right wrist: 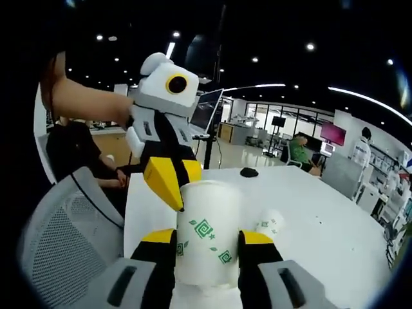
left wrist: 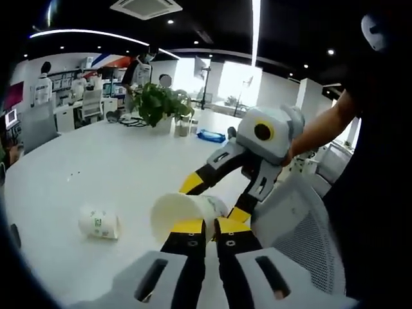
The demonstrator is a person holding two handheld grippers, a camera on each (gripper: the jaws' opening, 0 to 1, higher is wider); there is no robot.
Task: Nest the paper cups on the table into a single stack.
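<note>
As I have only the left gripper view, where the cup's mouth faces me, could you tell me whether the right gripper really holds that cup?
Observer: Yes. In the right gripper view, the right gripper is shut on the cup, with one jaw on each side wall.
Operator: Thank you. Is its wall plain?
Observer: No, it bears green spiral marks.
Operator: Does anything lie beyond it?
Observer: A dark round thing sits at the far end of the table.

White cup point(right wrist: 207, 232) w/ green print, gripped; 2nd cup point(left wrist: 99, 222) on its side.
</note>
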